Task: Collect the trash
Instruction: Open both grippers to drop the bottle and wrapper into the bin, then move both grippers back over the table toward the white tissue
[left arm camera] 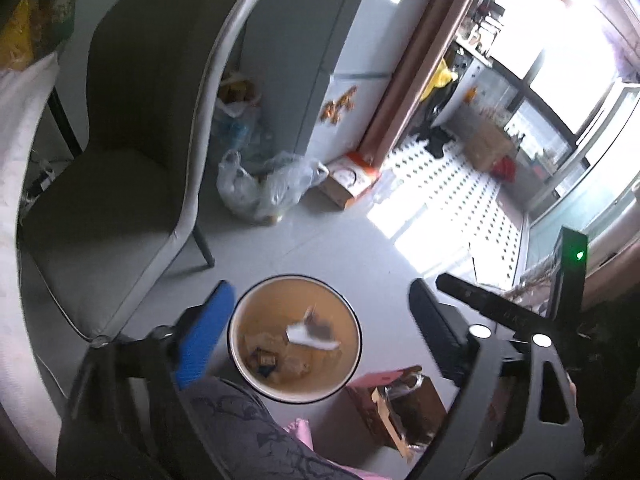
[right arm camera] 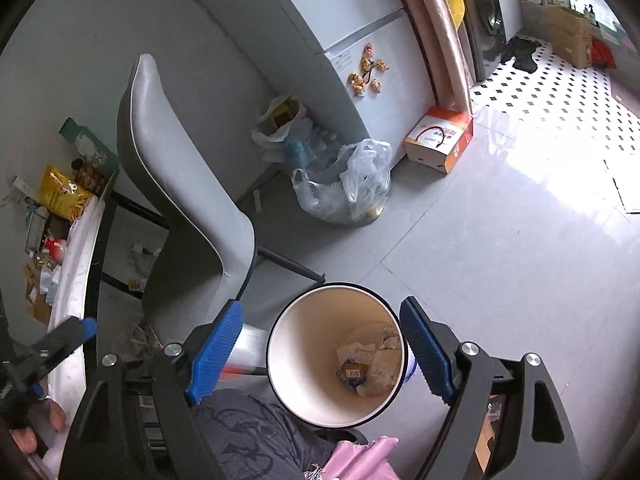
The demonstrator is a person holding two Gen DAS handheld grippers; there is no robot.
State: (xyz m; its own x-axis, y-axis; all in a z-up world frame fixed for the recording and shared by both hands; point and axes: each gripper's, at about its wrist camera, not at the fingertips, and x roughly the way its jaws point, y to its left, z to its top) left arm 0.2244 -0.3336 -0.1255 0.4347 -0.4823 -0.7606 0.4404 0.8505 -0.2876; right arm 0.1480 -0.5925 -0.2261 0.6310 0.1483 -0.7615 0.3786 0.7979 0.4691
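You hold both grippers over a round waste bin (right arm camera: pixel 336 354) on a pale grey tiled floor (right arm camera: pixel 500 248); no writing on anything here can be read, and the red lettering on the orange-and-white carton (right arm camera: pixel 440 140) by the fridge (right arm camera: pixel 332 20) is too small to make out. Your right gripper (right arm camera: pixel 324 356) has its ribbed blue fingers (right arm camera: pixel 218 350) spread wide, one at nine o'clock and one at three o'clock of the bin's black-edged rim, pinching nothing. Your left gripper (left arm camera: pixel 324 336) is likewise wide apart, its blue finger (left arm camera: pixel 206 340) at nine o'clock of the bin (left arm camera: pixel 256 312) and its dark finger at three o'clock, nothing pressed between them. In the left wrist view a white scrap of paper (left arm camera: pixel 310 336), blurred, shows over the bin's mouth, whether falling or lying you cannot tell. At the bottom of the smooth cream interior sits the trash (right arm camera: pixel 372 364): crumpled pale wrappers and a small yellow-and-dark packet. At eleven o'clock from the bin stands a grey padded chair (right arm camera: pixel 188 184) with a curved shell back and thin dark legs. Farther off, at twelve o'clock, a clear plastic bag (right arm camera: pixel 348 184) slumps, crinkled and full, beside the fridge, whose door carries small yellow figure magnets (right arm camera: pixel 366 74). A patterned grey trouser leg (right arm camera: pixel 240 436) and pink fabric (right arm camera: pixel 360 460) fill the lower edge, at six o'clock of the bin.
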